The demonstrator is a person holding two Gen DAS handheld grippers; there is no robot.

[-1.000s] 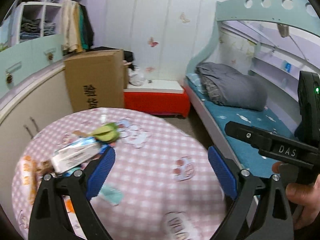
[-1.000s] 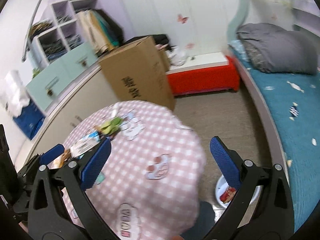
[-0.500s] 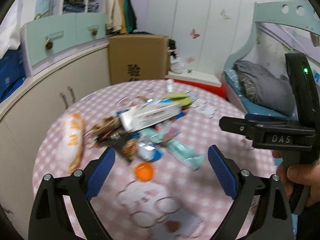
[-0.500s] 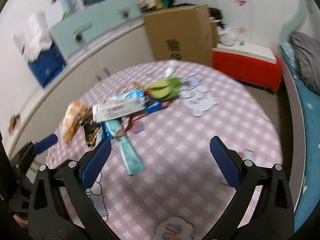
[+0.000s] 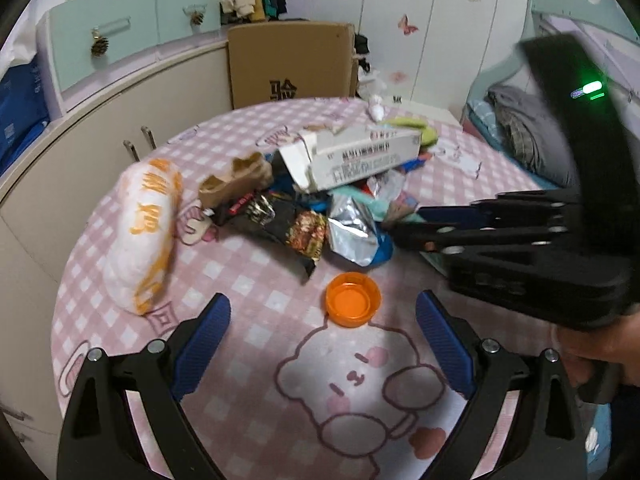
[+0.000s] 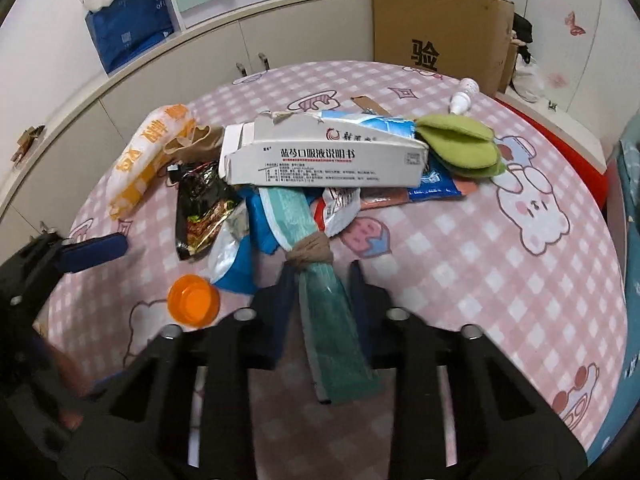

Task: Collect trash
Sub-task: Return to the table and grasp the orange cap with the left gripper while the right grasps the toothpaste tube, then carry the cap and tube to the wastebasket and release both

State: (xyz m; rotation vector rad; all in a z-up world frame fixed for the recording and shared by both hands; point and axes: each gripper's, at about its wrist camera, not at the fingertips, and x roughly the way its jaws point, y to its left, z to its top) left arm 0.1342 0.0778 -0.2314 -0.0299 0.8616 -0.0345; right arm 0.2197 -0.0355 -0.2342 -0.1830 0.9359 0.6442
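Note:
A pile of trash lies on the round pink-checked table [image 5: 248, 288]: a torn white carton [image 6: 324, 160], a black snack wrapper [image 6: 200, 208], a silver foil bag [image 5: 352, 228], a white-and-orange bag [image 5: 144, 236], green pads [image 6: 456, 144] and an orange cap [image 5: 352, 304]. My right gripper [image 6: 320, 292] is shut on a long teal wrapper [image 6: 336, 340] at the pile's near edge. My left gripper [image 5: 320, 336] is open, its blue pads on either side of the orange cap, just short of it.
A cardboard box [image 6: 440, 28] stands behind the table beside curved beige cabinets [image 5: 80, 148]. A bed with a grey pillow [image 5: 532, 136] is at the right. A small white bottle [image 6: 464, 96] lies at the table's far edge.
Both grippers swung left and came down over the trash pile. My right gripper closed from wide open onto the teal wrapper. My left gripper stayed open and neared the orange cap.

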